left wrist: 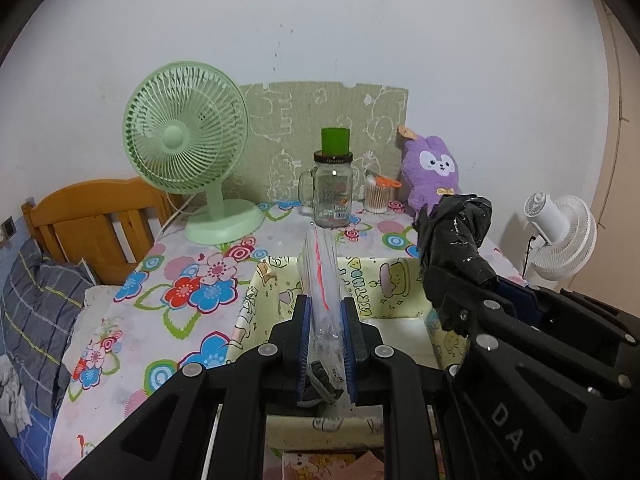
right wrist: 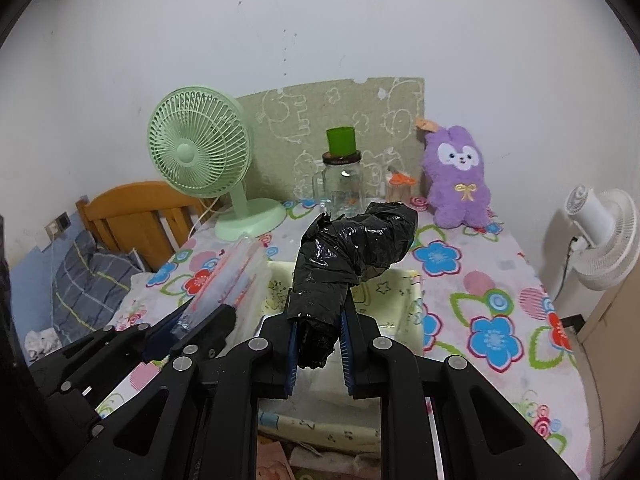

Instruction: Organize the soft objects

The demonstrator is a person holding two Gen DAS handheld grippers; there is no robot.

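My left gripper [left wrist: 325,312] is shut on a clear zip bag with a red seal strip [left wrist: 322,276], held edge-up above a yellow cartoon-print fabric box [left wrist: 400,292]. It also shows in the right wrist view [right wrist: 230,276]. My right gripper [right wrist: 318,312] is shut on a crumpled black plastic bag [right wrist: 352,244], held above the same box [right wrist: 404,292]. The black bag shows at the right of the left wrist view [left wrist: 456,236]. A purple plush rabbit [right wrist: 458,176] sits at the back of the table against the wall.
A green desk fan [left wrist: 188,148] stands back left on the floral tablecloth [right wrist: 492,292]. A glass jar with a green cup on top [left wrist: 333,184] and a cotton-swab tub [left wrist: 378,196] stand at the back. A white fan [right wrist: 600,232] stands right; a wooden bed [left wrist: 92,220] is left.
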